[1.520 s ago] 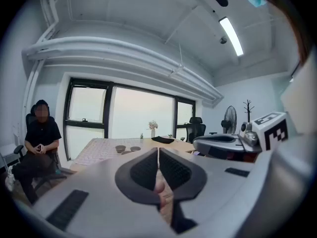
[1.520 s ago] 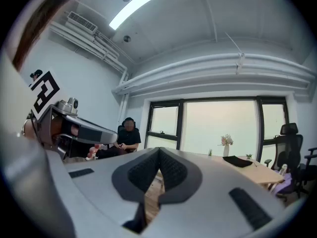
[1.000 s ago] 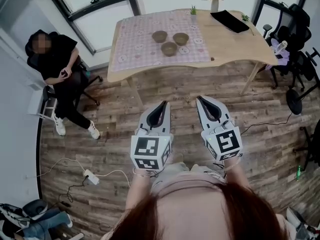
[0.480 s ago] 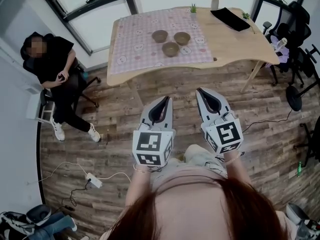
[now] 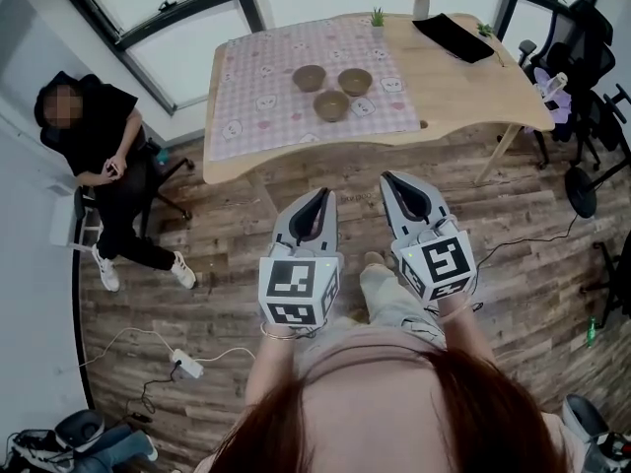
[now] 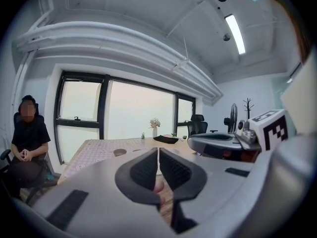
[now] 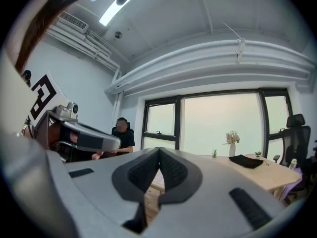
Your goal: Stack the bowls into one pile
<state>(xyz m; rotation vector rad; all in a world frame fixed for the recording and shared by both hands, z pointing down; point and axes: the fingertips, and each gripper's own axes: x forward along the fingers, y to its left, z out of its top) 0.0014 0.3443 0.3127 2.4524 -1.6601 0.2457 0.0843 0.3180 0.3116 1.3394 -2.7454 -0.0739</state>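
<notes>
Three brown bowls stand apart on the pink checked cloth of the wooden table: one at the back left, one at the back right, one nearer me. In the left gripper view one bowl shows small on the table. Both grippers hang over the wooden floor, well short of the table. My left gripper is shut with nothing in it, and my right gripper is shut and empty too. Their jaws point toward the table.
A person in black sits on a chair left of the table. A flower vase, a small plant and a black pad stand at the table's far right. Office chairs crowd the right. A power strip lies on the floor.
The table and bowls sit slightly lower and nearer in the head view as I walk toward them. Both grippers stay shut and held in front of me.
</notes>
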